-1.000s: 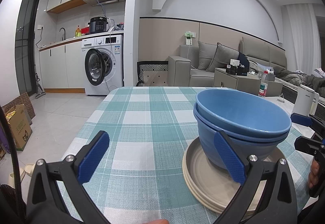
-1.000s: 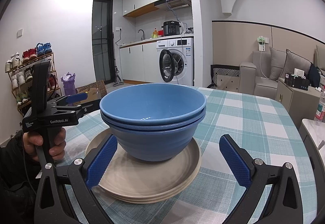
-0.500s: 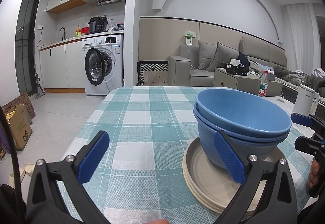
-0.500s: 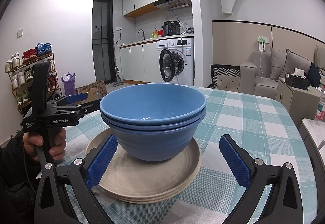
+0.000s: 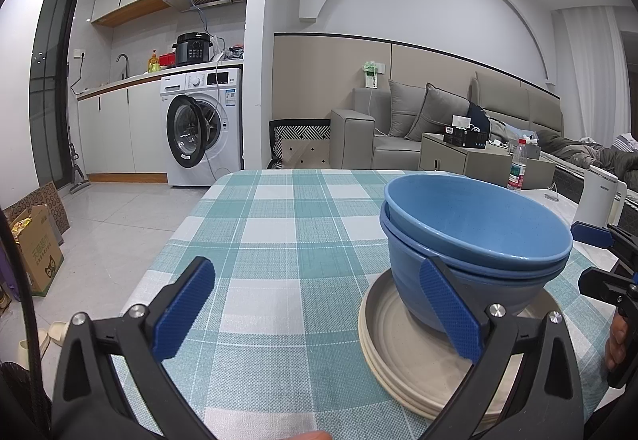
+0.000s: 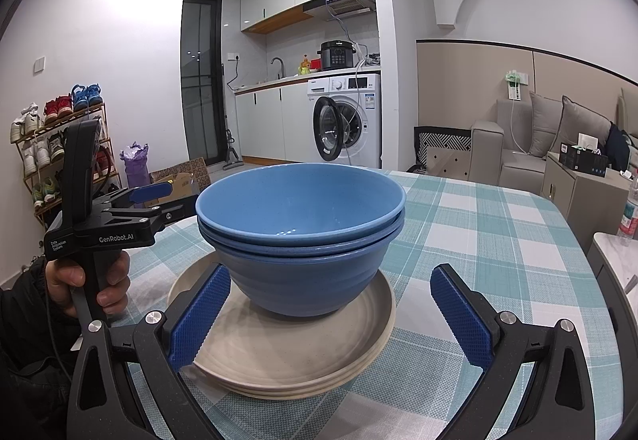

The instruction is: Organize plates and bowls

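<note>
Two nested blue speckled bowls (image 6: 299, 236) sit unmoved on my stack of beige round plates (image 6: 287, 344) on the teal-checked counter (image 5: 279, 240), both my left fingers (image 5: 315, 312) and right fingers (image 6: 327, 316) released and empty as before, so organizing looks finished.

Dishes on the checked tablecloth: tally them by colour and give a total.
Blue bowls: 3, nested one inside another.
Beige plates: 3 by the rims that show, stacked under the bowls.
Total: 6 dishes, all in one pile on the tablecloth.
</note>
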`<state>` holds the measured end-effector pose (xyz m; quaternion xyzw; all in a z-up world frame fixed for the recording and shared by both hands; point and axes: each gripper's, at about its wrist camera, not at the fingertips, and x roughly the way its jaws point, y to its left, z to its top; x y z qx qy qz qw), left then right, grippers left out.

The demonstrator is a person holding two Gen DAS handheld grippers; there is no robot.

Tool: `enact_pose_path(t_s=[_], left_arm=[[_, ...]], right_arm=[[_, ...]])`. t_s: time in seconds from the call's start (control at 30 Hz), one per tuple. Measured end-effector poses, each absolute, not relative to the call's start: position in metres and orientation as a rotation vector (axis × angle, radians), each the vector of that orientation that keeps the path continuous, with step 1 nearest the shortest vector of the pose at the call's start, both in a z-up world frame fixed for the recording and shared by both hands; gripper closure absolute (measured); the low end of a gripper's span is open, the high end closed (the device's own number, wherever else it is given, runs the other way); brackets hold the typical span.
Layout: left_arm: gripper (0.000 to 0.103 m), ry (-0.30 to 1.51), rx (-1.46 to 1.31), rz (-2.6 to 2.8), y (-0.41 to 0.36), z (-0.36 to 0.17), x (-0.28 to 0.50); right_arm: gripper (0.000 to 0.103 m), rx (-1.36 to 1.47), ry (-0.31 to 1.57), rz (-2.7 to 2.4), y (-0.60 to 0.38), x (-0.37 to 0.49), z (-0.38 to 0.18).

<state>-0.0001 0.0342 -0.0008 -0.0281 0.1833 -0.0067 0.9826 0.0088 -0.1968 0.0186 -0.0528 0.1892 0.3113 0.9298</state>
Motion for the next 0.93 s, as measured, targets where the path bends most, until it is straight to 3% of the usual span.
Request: enact_pose_path(t_s=[0.93], left_arm=[[0.000, 0.370, -0.056, -0.016, 0.0344, -0.0021, 0.0013]], right_arm=[[0.001, -0.106, 0.390, 0.637, -0.1961, 0.0078, 0.0190]])
